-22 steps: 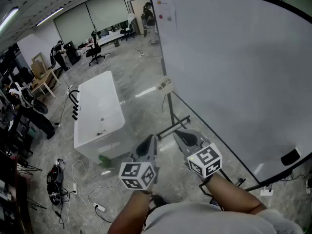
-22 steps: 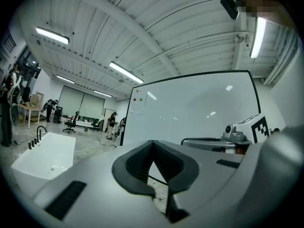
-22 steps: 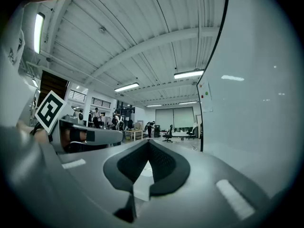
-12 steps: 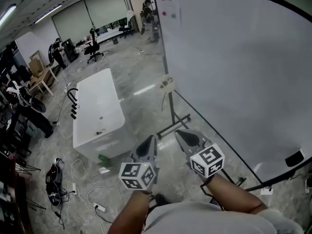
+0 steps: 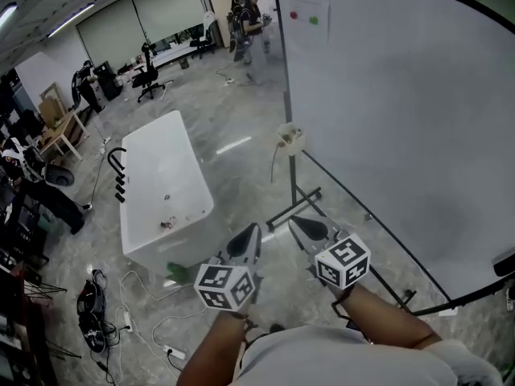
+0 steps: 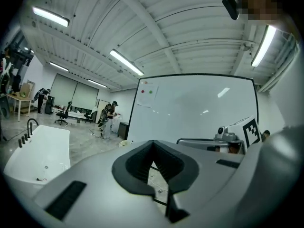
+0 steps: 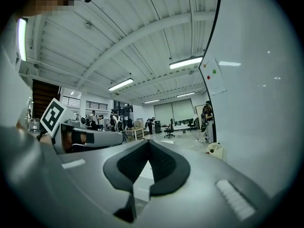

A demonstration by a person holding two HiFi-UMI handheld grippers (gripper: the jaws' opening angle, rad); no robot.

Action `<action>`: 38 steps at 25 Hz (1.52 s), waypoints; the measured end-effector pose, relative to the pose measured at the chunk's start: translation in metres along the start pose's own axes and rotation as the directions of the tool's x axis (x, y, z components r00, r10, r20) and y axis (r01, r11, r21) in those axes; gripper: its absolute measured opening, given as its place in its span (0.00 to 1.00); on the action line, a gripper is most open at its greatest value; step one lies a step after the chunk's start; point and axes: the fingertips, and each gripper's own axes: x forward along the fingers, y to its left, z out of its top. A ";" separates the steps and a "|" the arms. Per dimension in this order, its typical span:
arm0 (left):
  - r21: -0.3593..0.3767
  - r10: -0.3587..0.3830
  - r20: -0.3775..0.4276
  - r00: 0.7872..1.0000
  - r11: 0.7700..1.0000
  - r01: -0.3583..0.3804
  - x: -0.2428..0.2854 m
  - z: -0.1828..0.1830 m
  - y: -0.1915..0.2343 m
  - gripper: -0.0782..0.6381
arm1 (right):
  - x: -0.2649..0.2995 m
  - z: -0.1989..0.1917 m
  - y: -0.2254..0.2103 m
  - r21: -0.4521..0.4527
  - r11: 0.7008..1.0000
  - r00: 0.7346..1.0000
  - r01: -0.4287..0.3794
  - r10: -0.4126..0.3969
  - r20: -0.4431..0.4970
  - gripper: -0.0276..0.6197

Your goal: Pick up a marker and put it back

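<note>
No marker shows in any view. A large whiteboard (image 5: 402, 119) on a wheeled stand fills the right of the head view. It also shows in the left gripper view (image 6: 190, 108) and the right gripper view (image 7: 266, 80). Both grippers are held low and close to the person's body, side by side, pointing ahead over the floor. The left gripper (image 5: 244, 241) is shut with nothing in it (image 6: 153, 163). The right gripper (image 5: 306, 230) is shut and empty too (image 7: 145, 167). A dark object (image 5: 505, 264) sits at the board's lower right edge.
A long white tub-like table (image 5: 165, 191) stands ahead on the left. A small pale holder (image 5: 290, 137) hangs at the board's left post. Cables and a power strip (image 5: 173, 351) lie on the floor. People stand at the room's back (image 5: 245, 14) and left (image 5: 40, 183).
The head view has swung, so the whiteboard and tub sit further right in the picture. Both grippers stay shut in nearly the same place before the body.
</note>
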 end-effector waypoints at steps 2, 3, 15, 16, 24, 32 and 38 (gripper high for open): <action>-0.002 -0.019 -0.018 1.000 1.000 0.019 0.002 0.002 0.025 0.12 | 0.027 -0.001 0.003 0.014 1.000 1.000 0.009 -0.009 -0.008 0.04; -0.003 -0.026 -0.022 0.999 1.000 0.026 0.002 0.004 0.035 0.12 | 0.037 0.000 0.006 0.017 1.000 1.000 0.013 -0.012 -0.011 0.04; -0.046 -0.051 -0.059 0.997 0.998 0.048 0.027 0.004 0.122 0.12 | 0.115 -0.022 -0.041 0.099 0.991 0.995 0.089 -0.083 -0.060 0.04; -0.050 -0.049 -0.067 0.997 0.998 0.046 0.035 0.003 0.130 0.12 | 0.123 -0.024 -0.050 0.105 0.990 0.994 0.094 -0.087 -0.063 0.04; -0.033 -0.032 -0.102 0.994 0.999 0.028 0.144 0.004 0.191 0.12 | 0.183 -0.049 -0.185 0.115 0.980 0.984 0.160 -0.150 -0.093 0.04; -0.034 -0.032 -0.121 0.992 0.999 0.028 0.297 0.019 0.228 0.12 | 0.235 -0.059 -0.345 0.149 0.963 0.968 0.223 -0.201 -0.150 0.04; -0.045 -0.057 -0.141 0.988 0.998 0.051 0.379 0.018 0.233 0.12 | 0.268 -0.067 -0.417 0.168 0.953 0.957 0.252 -0.220 -0.187 0.07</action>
